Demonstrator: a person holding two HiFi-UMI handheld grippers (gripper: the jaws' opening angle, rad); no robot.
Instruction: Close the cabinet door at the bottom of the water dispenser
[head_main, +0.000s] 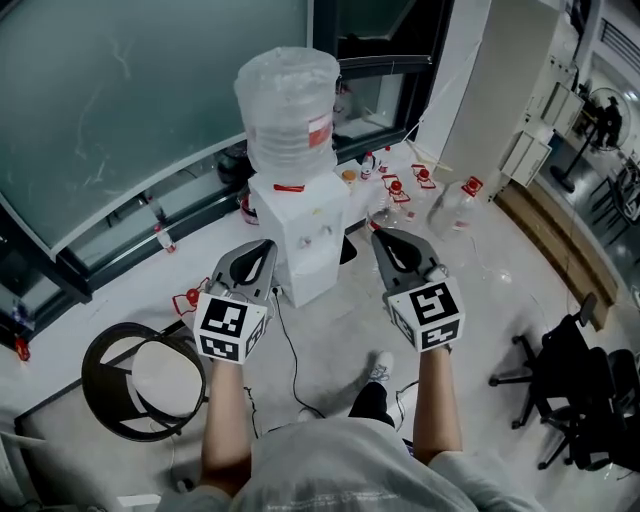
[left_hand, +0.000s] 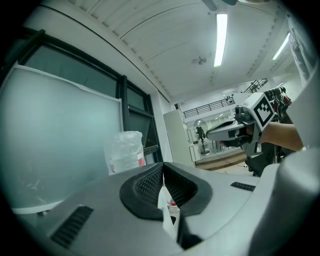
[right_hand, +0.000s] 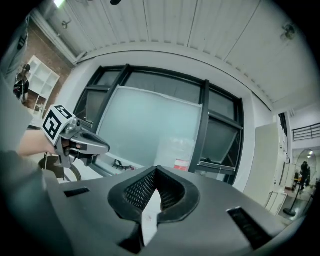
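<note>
Left claw (head_main: 262, 247): jaws pressed together, empty, touching nothing
Right claw (head_main: 381, 237): jaws together, likewise empty
Water dispenser (head_main: 300, 215): on floor (head_main: 340, 330) by window (head_main: 150, 100), just beyond and between both claws
Axis: upright, bottle (head_main: 288, 100) on top, tap face toward the claws
Cabinet door: state unclear from above

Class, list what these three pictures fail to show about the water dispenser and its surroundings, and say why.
1. Cabinet door: in the head view the water dispenser is seen steeply from above and the left gripper overlaps its lower left edge; open or shut cannot be told.
2. Both gripper views: each gripper's own body hides everything below the bottle.
3. Small bottles on the floor, head view: too small to read labels.
</note>
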